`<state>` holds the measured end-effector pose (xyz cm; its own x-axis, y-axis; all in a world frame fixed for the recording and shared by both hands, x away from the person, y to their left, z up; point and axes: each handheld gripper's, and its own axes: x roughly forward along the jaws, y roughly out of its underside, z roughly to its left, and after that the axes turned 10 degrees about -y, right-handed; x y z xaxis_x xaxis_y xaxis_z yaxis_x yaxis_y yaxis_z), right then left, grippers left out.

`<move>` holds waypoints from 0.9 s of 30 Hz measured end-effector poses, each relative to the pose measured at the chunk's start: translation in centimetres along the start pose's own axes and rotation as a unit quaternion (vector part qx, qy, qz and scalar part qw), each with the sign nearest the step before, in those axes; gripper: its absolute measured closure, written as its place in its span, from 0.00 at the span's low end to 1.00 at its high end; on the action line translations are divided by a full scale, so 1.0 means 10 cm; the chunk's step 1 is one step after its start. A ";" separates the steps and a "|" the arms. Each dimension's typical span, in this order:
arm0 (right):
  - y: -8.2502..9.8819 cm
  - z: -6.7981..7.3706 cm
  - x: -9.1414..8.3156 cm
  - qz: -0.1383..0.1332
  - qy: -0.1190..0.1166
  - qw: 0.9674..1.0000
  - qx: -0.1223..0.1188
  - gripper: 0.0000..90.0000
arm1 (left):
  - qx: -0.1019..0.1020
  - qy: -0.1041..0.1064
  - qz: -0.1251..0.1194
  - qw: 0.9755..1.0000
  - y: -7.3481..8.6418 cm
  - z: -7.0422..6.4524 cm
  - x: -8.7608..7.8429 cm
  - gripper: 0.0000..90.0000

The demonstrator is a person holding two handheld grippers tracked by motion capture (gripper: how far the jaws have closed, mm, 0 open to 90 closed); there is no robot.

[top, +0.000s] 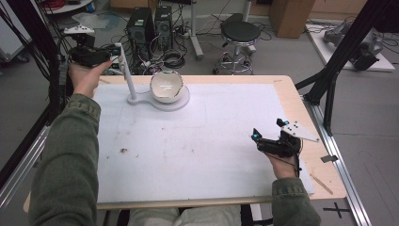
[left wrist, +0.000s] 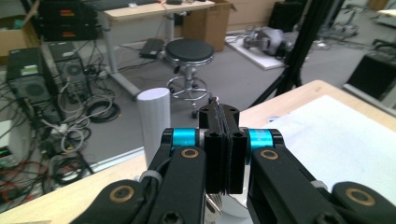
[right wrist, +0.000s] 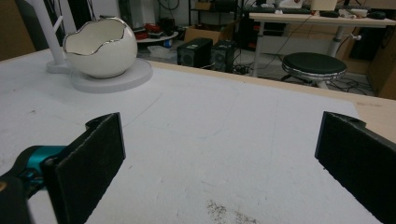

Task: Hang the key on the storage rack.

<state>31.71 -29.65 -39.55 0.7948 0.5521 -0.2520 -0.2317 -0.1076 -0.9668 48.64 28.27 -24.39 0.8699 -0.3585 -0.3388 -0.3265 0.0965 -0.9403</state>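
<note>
My left gripper (top: 114,52) is held up at the table's far left corner, right beside the top of a white post (top: 126,75). In the left gripper view its jaws are pressed together (left wrist: 219,109), with a thin silvery metal piece (left wrist: 214,99) peeking out at the tips; I cannot tell what it is. The post (left wrist: 154,121) stands just left of the jaws. An egg-shaped white bowl (top: 166,86) sits on the stand's round base (top: 184,100). My right gripper (top: 268,128) rests low at the right, jaws wide open (right wrist: 219,126) and nothing between them, facing the bowl (right wrist: 99,46).
A white mat (top: 197,141) covers the wooden table, with a small brown stain (top: 123,150) at the left. Black frame struts (top: 339,61) rise at the right edge. A stool (top: 240,33), computer towers (top: 141,26) and cables stand on the floor beyond.
</note>
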 end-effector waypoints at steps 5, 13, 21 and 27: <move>0.00 0.00 0.00 0.001 -0.001 1.000 0.000 0.01 | -0.008 -0.014 0.002 1.000 0.02 0.03 0.06 0.99; 0.00 0.00 0.00 0.001 -0.001 1.000 -0.001 0.01 | -0.015 -0.026 -0.005 1.000 0.05 0.08 0.11 0.99; 0.00 -0.01 0.00 0.002 -0.003 1.000 0.002 0.01 | -0.021 -0.027 0.006 0.999 0.07 0.07 0.15 0.98; 0.00 -0.02 0.00 0.001 -0.002 1.000 0.001 0.01 | -0.060 -0.016 -0.020 0.998 0.02 0.09 0.07 0.79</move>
<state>31.78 -29.83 -39.59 0.7915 0.5556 -0.2545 -0.2348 -0.1080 -0.9660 49.48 28.86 -24.81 0.8936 -0.3299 -0.3045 -0.3320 -0.0289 -0.9429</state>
